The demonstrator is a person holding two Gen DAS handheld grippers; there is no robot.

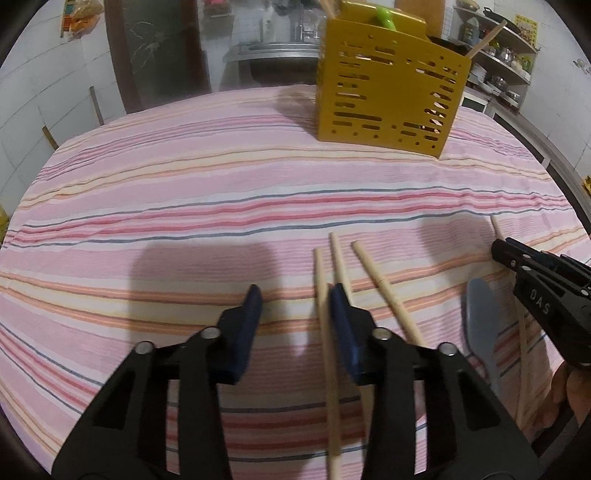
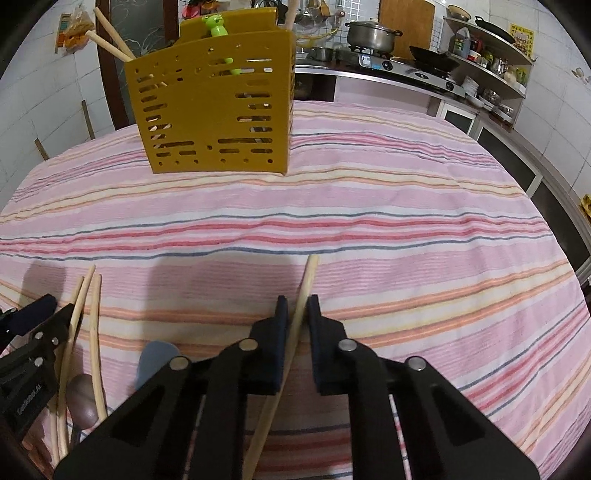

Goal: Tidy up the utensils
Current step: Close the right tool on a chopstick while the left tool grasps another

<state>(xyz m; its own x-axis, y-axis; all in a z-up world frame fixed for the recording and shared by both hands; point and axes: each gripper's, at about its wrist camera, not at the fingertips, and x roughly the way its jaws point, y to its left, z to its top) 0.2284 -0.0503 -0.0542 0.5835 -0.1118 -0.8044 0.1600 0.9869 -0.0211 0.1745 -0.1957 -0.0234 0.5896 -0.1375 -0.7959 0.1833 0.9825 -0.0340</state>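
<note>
A yellow perforated holder [image 1: 388, 96] [image 2: 214, 110] stands at the far side of the table, with chopsticks and a green frog-topped utensil in it. My left gripper [image 1: 295, 293] is open over loose wooden chopsticks [image 1: 380, 280]. One chopstick [image 1: 322, 280] lies between its fingers, against the right pad and clear of the left pad. My right gripper [image 2: 297, 306] is shut on a single chopstick [image 2: 309, 269], whose tip sticks out ahead of the pads. In the left wrist view the right gripper [image 1: 498, 251] shows at the right edge. A grey-blue spoon [image 1: 482, 325] [image 2: 155, 358] lies between the two grippers.
A pink striped cloth [image 2: 406, 206] covers the table. Behind it run a counter with a pot [image 2: 371, 35], a stove with a wok [image 2: 432, 59], and shelves [image 2: 491, 62] of kitchenware at the right. A hand [image 1: 570, 384] holds the right gripper.
</note>
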